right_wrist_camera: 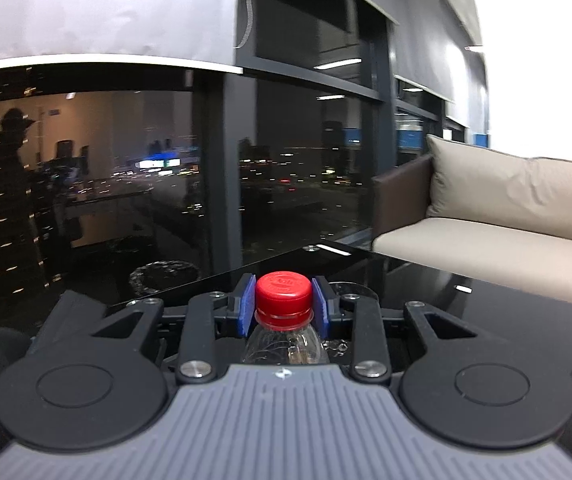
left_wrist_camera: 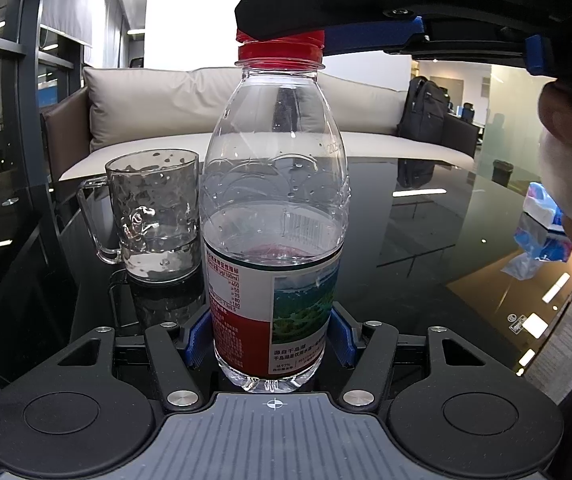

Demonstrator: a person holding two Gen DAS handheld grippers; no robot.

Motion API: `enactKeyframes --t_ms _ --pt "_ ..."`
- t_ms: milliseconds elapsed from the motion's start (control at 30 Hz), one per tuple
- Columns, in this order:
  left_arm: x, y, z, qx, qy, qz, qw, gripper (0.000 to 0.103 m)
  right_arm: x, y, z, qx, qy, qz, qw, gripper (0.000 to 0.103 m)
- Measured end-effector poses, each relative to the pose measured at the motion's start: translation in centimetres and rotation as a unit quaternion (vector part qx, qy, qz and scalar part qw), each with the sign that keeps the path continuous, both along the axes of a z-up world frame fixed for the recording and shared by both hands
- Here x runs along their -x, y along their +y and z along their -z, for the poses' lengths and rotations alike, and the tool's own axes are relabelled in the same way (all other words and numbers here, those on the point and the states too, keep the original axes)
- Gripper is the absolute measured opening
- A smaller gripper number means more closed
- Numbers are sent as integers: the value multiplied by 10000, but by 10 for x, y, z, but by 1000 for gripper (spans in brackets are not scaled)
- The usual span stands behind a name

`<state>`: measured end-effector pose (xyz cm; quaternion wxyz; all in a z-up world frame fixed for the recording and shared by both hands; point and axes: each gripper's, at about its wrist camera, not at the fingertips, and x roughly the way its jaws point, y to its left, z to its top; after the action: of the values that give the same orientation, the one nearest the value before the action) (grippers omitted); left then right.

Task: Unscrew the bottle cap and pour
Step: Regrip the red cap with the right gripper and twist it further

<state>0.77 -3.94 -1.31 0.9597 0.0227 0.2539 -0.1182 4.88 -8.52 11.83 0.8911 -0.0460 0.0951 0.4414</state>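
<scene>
Two grippers were engaged, as I observed. Beyond a black glass table (left_wrist_camera: 426,248) stood a beige sofa (left_wrist_camera: 206,108) and dark night windows (right_wrist_camera: 294,168). The bottle (left_wrist_camera: 274,200) stood upright on that table, about half full, its base cut off behind the left gripper (left_wrist_camera: 271,338), which was clamped on its labelled lower body. A glass mug (left_wrist_camera: 154,216) sat just beside it. The right gripper (right_wrist_camera: 284,306) was closed on the red cap (right_wrist_camera: 284,294), largely hiding it in the left view.
</scene>
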Motion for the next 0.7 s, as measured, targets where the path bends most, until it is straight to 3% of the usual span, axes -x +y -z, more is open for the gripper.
enactKeyframes --t_ms 233,433,567,700 --pt "0 0 -1 36 2 1 10000 56 -19 -7 -6 194 -69 -793 9966 32" --pt "-1 -1 0 17 -3 13 10000 55 -35 -16 -12 129 129 -1230 9922 32" --pt "0 -2 0 -6 -2 21 10000 56 -38 -17 -15 42 395 -1148 9926 33" --pt "-1 -2 0 -2 8 11 10000 56 -19 -12 -15 14 309 -447 9985 46"
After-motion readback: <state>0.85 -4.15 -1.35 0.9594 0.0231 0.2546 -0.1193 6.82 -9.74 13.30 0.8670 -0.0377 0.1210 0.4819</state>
